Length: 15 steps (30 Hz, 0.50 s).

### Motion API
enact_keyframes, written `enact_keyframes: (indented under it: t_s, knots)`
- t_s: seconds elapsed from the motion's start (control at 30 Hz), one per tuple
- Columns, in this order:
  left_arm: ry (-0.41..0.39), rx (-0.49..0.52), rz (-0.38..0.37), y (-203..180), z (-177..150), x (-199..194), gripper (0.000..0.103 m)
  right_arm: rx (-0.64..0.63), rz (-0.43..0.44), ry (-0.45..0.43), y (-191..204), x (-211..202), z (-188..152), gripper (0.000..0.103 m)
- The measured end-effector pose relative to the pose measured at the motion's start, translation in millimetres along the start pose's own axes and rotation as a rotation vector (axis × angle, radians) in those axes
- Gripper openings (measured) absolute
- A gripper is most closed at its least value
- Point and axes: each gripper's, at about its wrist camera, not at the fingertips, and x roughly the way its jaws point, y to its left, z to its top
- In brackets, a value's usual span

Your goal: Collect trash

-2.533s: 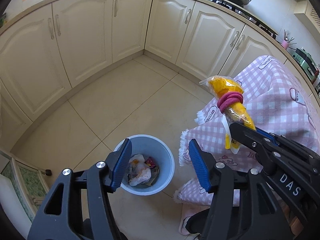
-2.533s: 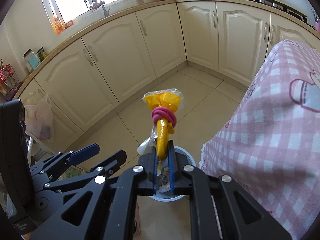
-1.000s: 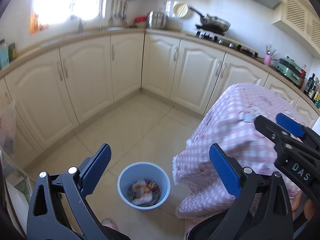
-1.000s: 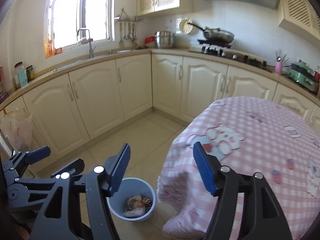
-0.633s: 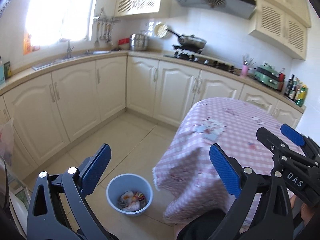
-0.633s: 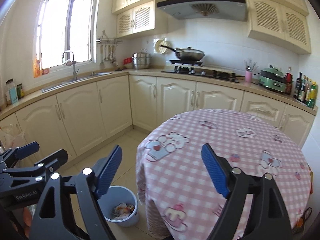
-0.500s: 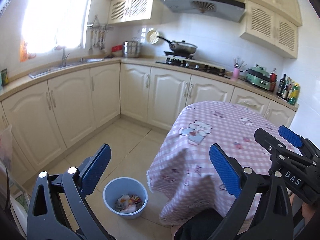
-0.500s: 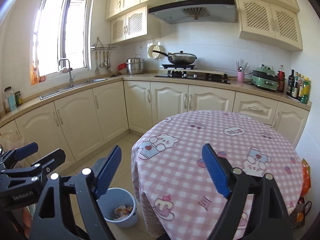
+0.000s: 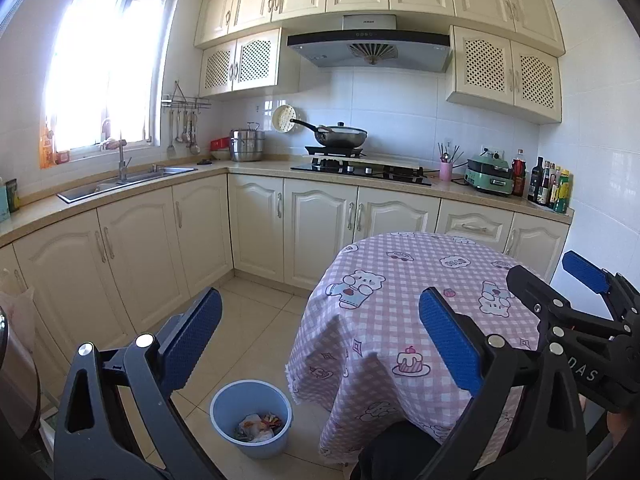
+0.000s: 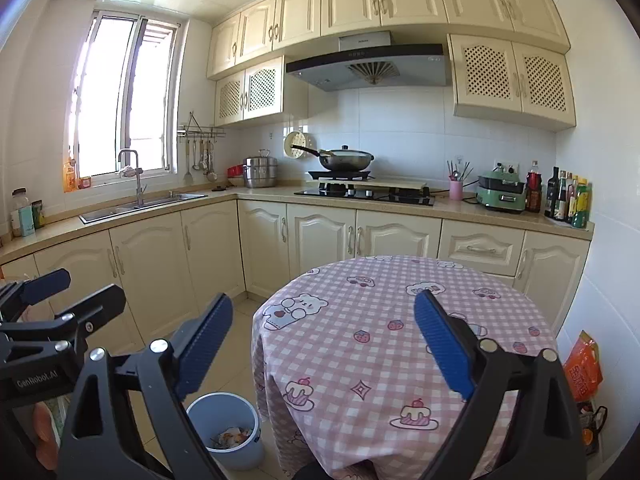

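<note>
Left tongs (image 9: 320,336) released, empty. Right tongs (image 10: 323,338) opening, nothing between. Blue bin (image 9: 234,400) held trash (image 9: 258,426), left of worktop (image 9: 404,280).

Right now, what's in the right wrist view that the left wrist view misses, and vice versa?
Right wrist only: an orange bag on the floor beside the table, and the left gripper seen from the side.
Left wrist only: the right gripper from the side, its jaws opening with nothing between them.
Both: the blue bin holding trash, the pink checked table, the wok and the sink.
</note>
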Motion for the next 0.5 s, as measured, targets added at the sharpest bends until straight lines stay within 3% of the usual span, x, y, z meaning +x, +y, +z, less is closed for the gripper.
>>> enact_keyframes:
  t_s: [0.5]
  knots:
    - [-0.121, 0.063, 0.022, -25.4, 7.3, -61.5, 0.095, -0.012, -0.039, -0.097, -9.9, -65.6, 3.9, 0.096]
